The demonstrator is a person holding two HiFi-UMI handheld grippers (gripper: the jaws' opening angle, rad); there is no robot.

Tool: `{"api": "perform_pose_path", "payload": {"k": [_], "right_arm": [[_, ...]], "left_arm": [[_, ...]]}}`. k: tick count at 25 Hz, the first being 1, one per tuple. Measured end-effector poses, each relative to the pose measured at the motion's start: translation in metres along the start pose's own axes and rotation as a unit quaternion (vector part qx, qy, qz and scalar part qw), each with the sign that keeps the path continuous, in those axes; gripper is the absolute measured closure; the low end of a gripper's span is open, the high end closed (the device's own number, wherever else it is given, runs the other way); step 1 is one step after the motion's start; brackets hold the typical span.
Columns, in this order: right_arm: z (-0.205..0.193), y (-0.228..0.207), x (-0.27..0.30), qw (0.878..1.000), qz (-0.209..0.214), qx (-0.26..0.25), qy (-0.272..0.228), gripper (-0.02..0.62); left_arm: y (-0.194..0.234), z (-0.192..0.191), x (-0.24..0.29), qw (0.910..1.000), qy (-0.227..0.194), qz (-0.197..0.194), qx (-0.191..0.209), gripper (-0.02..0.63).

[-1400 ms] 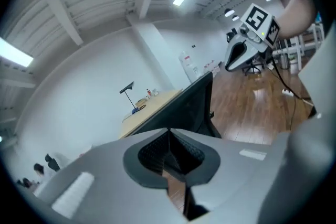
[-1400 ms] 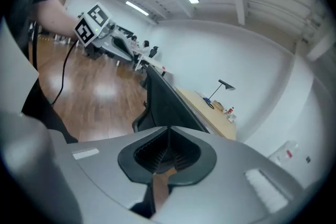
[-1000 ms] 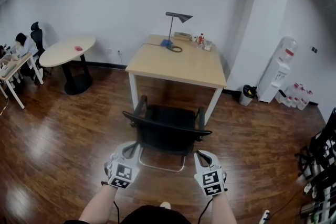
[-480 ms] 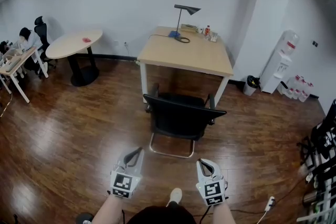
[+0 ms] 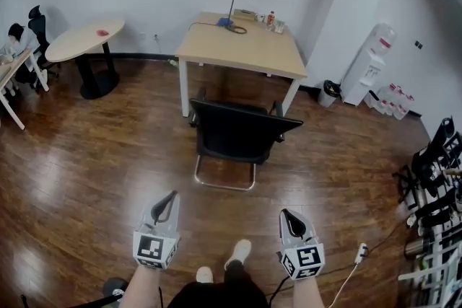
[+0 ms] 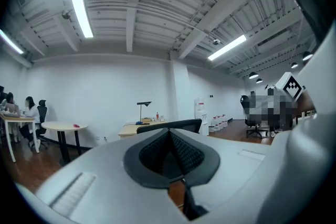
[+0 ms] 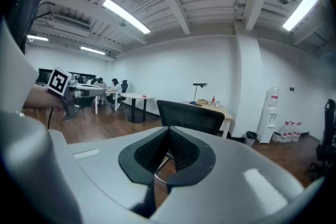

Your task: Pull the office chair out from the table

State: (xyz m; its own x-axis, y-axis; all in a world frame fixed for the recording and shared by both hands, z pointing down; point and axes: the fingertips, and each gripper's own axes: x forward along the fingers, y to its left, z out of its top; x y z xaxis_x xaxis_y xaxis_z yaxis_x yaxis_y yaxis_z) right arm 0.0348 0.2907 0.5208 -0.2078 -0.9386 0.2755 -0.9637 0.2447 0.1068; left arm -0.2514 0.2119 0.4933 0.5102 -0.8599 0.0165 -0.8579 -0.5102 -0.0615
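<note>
Drawn back since a second ago from worktop (image 5: 245, 50) and from office chair (image 5: 238, 132) standing just before it, backrest nearest: left hand-held gripper (image 5: 171, 197) and right hand-held gripper (image 5: 286, 214), well apart from chair, both clenched, empty.

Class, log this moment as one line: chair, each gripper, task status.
chair: office chair standing before table, not held | left gripper: shut, empty | right gripper: shut, empty | status: chair looks pulled out

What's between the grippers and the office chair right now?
Only bare wood floor, per the head view: nothing lies between the left gripper, the right gripper and the office chair. Both shut, empty.
</note>
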Motion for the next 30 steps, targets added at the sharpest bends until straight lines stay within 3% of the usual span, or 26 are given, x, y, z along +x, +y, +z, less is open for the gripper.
{"api": "perform_pose_path", "payload": {"k": [3, 9, 14, 21, 30], "right_arm": [[0.002, 0.001, -0.012, 1.0, -0.006, -0.011, -0.006, 0.581], [0.016, 0.005, -0.024, 0.997, 0.022, 0.054, -0.056, 0.581], [0.02, -0.011, -0.055, 0.993, 0.022, 0.076, -0.085, 0.581], [0.003, -0.034, -0.082, 0.991, 0.016, 0.099, -0.084, 0.581], [-0.013, -0.044, -0.093, 0.991, 0.043, 0.086, -0.093, 0.583]], "left_arm": [[-0.007, 0.002, -0.012, 1.0, -0.007, -0.004, 0.001, 0.603], [-0.004, 0.01, -0.04, 0.9997, -0.013, 0.0, -0.023, 0.603], [-0.015, 0.016, -0.056, 0.9994, -0.02, 0.003, -0.029, 0.603], [-0.029, 0.028, -0.065, 0.9991, -0.028, 0.012, -0.031, 0.603], [-0.065, 0.033, -0.077, 0.998, -0.033, 0.036, -0.04, 0.603]]}}
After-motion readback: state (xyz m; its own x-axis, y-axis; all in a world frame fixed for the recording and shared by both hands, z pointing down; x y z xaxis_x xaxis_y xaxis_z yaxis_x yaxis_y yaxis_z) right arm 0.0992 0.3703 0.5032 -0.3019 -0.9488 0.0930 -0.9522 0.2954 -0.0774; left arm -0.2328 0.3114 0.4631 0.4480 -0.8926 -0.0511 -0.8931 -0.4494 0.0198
